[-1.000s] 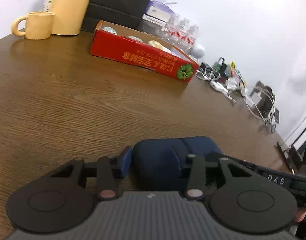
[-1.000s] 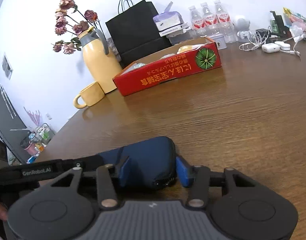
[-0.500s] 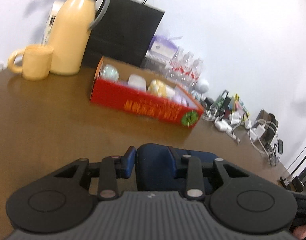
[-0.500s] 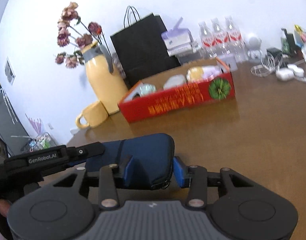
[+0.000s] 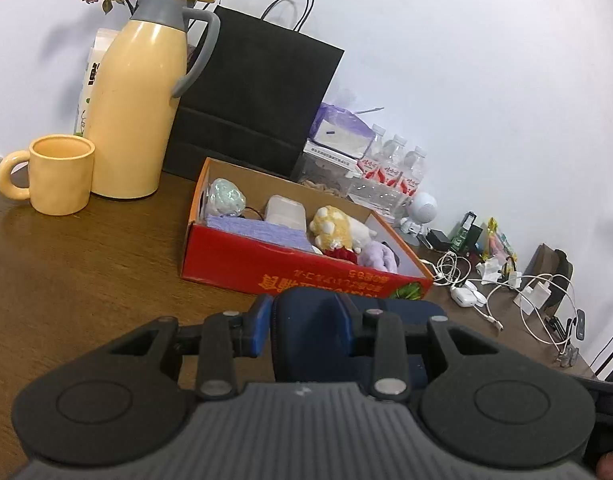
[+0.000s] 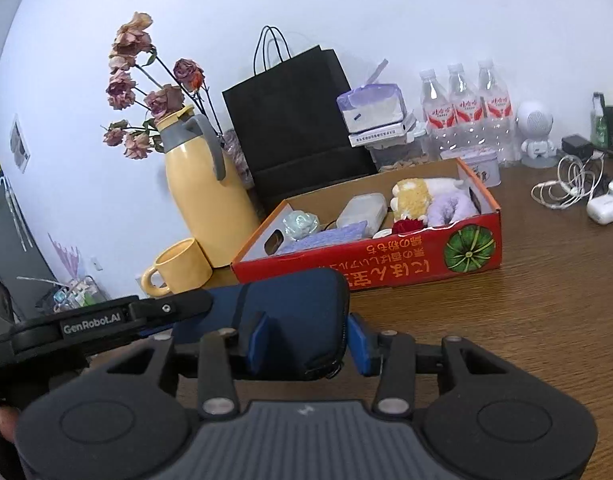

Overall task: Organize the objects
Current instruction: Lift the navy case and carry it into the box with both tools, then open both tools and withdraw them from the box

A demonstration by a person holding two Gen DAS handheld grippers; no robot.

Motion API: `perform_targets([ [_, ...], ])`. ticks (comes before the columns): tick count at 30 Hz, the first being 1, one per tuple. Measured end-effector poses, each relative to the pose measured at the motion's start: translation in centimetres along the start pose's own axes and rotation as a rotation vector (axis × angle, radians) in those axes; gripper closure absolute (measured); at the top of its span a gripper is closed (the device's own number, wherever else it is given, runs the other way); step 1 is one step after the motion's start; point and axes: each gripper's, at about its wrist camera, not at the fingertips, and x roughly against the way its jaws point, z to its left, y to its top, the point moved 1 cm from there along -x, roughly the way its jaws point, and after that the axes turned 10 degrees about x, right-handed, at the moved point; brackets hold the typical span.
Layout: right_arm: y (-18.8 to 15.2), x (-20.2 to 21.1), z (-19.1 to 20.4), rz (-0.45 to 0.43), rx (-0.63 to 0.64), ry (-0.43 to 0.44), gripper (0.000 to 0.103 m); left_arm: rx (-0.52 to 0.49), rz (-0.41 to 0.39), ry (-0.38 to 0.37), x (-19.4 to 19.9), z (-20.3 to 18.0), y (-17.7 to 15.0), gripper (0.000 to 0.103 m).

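Both grippers are shut on a dark blue zip pouch and hold it in the air above the brown table. My left gripper (image 5: 306, 326) clamps one end of the pouch (image 5: 310, 336). My right gripper (image 6: 304, 340) clamps the other end of the pouch (image 6: 294, 308). Ahead stands an open red cardboard box (image 5: 306, 276), also in the right wrist view (image 6: 406, 264). It holds a yellow plush toy (image 5: 334, 230), a purple plush, a white case, a purple cloth and a pale green ball.
A yellow thermos (image 5: 142, 100) with dried flowers and a yellow mug (image 5: 60, 176) stand left of the box. A black paper bag (image 6: 294, 120), tissue packs and water bottles (image 6: 464, 108) line the wall. Cables, chargers and earbud cases (image 6: 604, 208) lie at the right.
Both grippers have lifted the pouch off the table and carried it toward the red box. The inside of the box has come into view.
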Motion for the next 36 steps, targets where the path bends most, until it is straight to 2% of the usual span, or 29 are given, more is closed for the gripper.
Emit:
perform_targets([
  [3,0.8,-0.4,-0.4,-0.017,-0.003,0.003,0.061,-0.01,-0.011,-0.013,-0.7,-0.3,1.0,0.069],
  [7,3.7,-1.4,-1.3,-0.045,0.017,-0.02,0.061,0.0,0.001,-0.03,-3.0,-0.8,3.0,0.069],
  [14,8.4,-6.0,-2.9,-0.008,0.06,-0.052,0.061,-0.003,-0.007,-0.019,-6.9,-1.1,6.2,0.069],
  [21,10.9,-10.0,-3.8,0.007,0.073,-0.069,0.061,-0.006,-0.013,0.001,-10.3,-0.5,8.6,0.069],
  [25,11.8,-13.5,-5.5,0.055,0.035,-0.046,0.061,-0.001,0.02,0.022,-13.2,0.0,9.6,0.069],
  [31,12.0,-18.5,-6.3,0.153,0.044,-0.094,0.058,-0.012,0.106,0.106,-18.6,0.6,10.7,0.067],
  [32,11.9,-19.3,-6.4,0.181,0.037,-0.084,0.058,-0.01,0.115,0.134,-19.5,0.8,10.9,0.066],
  [34,11.5,-20.9,-6.4,0.241,0.036,-0.042,0.054,0.013,0.126,0.172,-20.8,1.5,11.1,0.054],
  [36,10.8,-21.8,-6.2,0.257,0.061,-0.02,0.054,0.03,0.138,0.193,-21.4,2.3,11.1,0.05],
])
